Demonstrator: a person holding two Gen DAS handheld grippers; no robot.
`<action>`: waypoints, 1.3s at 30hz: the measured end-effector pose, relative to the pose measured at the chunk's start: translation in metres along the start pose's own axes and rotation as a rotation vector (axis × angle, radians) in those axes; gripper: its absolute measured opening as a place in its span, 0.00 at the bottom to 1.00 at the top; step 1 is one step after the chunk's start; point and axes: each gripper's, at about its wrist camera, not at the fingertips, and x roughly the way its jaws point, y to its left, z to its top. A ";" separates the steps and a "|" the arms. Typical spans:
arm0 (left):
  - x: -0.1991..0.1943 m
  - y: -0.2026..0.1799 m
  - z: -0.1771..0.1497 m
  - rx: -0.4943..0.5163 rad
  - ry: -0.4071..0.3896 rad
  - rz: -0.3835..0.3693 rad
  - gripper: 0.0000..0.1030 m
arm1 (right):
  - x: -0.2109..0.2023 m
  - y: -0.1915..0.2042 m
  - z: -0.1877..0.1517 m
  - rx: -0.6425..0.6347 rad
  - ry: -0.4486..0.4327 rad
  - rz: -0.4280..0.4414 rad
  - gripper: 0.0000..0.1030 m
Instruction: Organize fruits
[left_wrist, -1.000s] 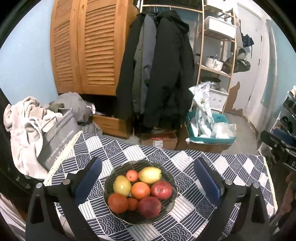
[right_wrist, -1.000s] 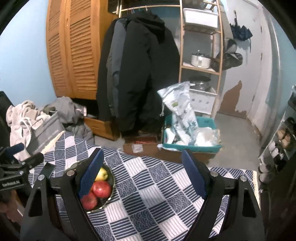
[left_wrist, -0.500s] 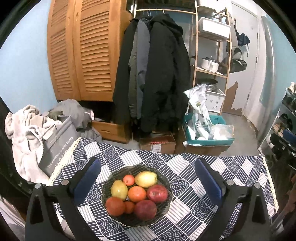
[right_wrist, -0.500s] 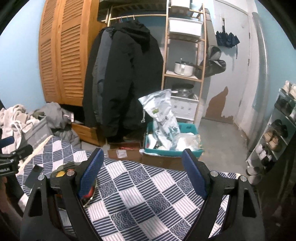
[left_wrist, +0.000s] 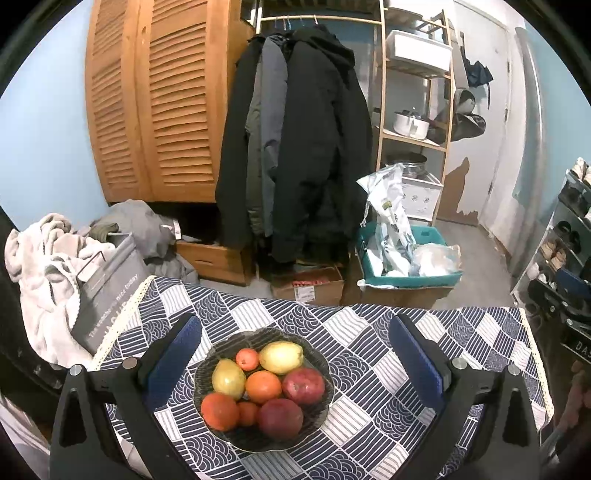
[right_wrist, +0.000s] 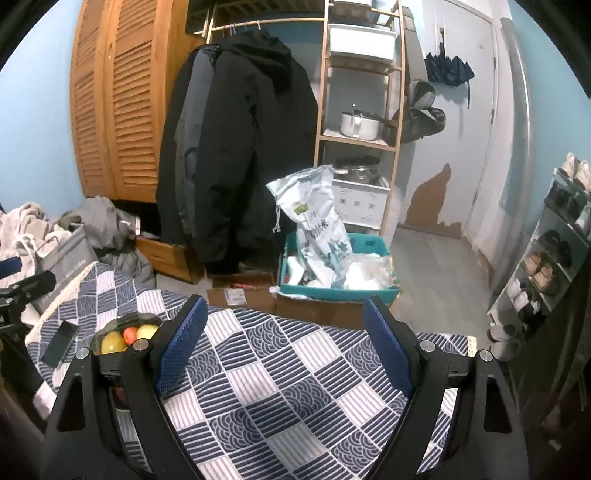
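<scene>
A dark glass bowl (left_wrist: 317, 424) sits on the blue-and-white patterned tablecloth (left_wrist: 369, 332) and holds several fruits: two yellow pears (left_wrist: 281, 356), oranges (left_wrist: 263, 386), and red apples (left_wrist: 303, 385). My left gripper (left_wrist: 295, 362) hangs open above the bowl, its blue pads (left_wrist: 173, 362) on either side of it, touching nothing. In the right wrist view the bowl (right_wrist: 110, 325) lies at the far left, mostly hidden behind the left finger. My right gripper (right_wrist: 284, 347) stands open over bare tablecloth with nothing between its fingers.
A dark flat object (right_wrist: 59, 343) lies on the cloth left of the bowl. Beyond the table's far edge are a cardboard box (left_wrist: 310, 288), a teal bin with bags (left_wrist: 406, 266), hanging coats (left_wrist: 295, 147) and a wooden shelf (left_wrist: 413, 110). A grey laundry bag (left_wrist: 107, 291) stands at the left.
The right wrist view has swung to the right, so the bowl has slid to its left edge behind the finger. The left view has drawn back slightly. Both grippers stay open.
</scene>
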 end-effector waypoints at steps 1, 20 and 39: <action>0.000 -0.001 0.000 0.003 0.000 0.000 0.99 | 0.000 0.000 0.000 0.001 0.000 0.000 0.82; -0.001 -0.004 -0.001 -0.008 -0.001 -0.003 0.99 | 0.000 -0.006 -0.004 0.004 0.001 -0.002 0.82; -0.002 -0.005 -0.002 -0.010 0.003 -0.007 0.99 | 0.000 -0.012 -0.006 0.003 0.003 -0.003 0.82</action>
